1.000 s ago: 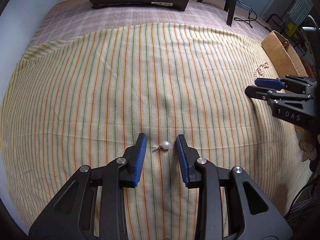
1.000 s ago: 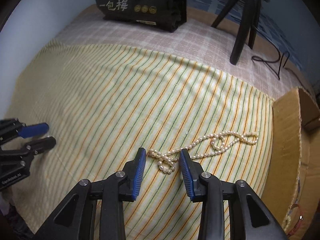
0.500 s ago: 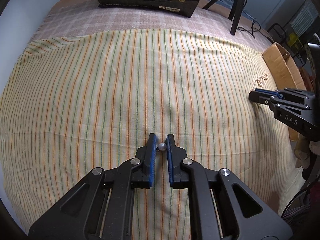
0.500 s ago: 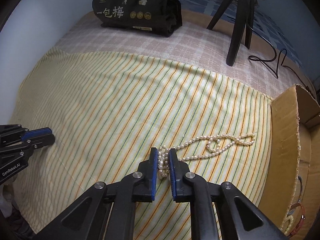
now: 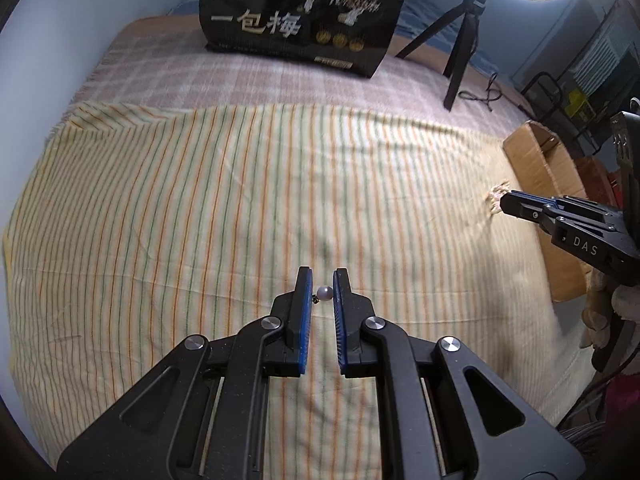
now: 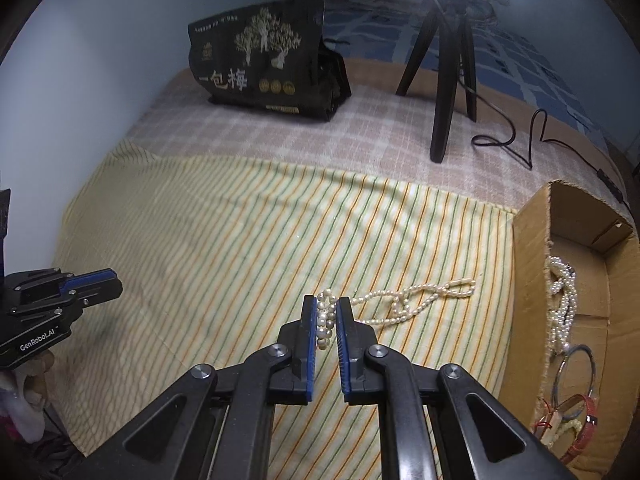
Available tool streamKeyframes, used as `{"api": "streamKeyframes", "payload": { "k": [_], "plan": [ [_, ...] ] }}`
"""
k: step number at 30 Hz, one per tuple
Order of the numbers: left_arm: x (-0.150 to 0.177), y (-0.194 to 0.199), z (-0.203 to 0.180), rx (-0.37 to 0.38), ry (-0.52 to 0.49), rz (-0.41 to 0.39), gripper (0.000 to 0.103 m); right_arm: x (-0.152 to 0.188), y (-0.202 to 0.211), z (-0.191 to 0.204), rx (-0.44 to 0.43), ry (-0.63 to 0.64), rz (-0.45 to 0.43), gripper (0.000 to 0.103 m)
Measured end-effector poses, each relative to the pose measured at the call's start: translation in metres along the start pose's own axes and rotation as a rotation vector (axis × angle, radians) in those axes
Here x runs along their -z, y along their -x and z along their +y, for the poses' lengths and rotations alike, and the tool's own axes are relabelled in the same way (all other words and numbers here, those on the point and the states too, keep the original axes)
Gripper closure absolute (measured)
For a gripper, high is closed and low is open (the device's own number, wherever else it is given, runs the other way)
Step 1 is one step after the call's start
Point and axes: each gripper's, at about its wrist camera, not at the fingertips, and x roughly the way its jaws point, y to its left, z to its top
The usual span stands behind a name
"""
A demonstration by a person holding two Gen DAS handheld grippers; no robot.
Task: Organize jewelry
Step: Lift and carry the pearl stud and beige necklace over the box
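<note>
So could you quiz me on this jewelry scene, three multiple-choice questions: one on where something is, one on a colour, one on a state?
1. Where is the cardboard box, seen from the right wrist camera?
A. right of the striped cloth
B. on top of the black bag
C. under the tripod

2. What colour are the pads on the fingers?
A. red
B. blue
C. white

3. What is the state of the left gripper?
A. wide open, nothing in it
B. shut on a pearl earring
C. shut on a bangle

Answers:
1 A, the box sits at the cloth's right edge.
2 B, blue strips line the inner faces.
3 B, the single pearl sits pinched between the pads.
</note>
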Motion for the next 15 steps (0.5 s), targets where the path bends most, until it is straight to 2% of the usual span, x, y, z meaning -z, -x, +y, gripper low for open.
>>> {"api": "streamKeyframes", "payload": {
  "k": [15],
  "plan": [
    [-0.002, 0.034, -0.052, 0.070, -0.071, -0.082, 0.095, 0.006, 0.063, -0.014, -0.020, -0.036, -0.119, 0.098]
  ]
}}
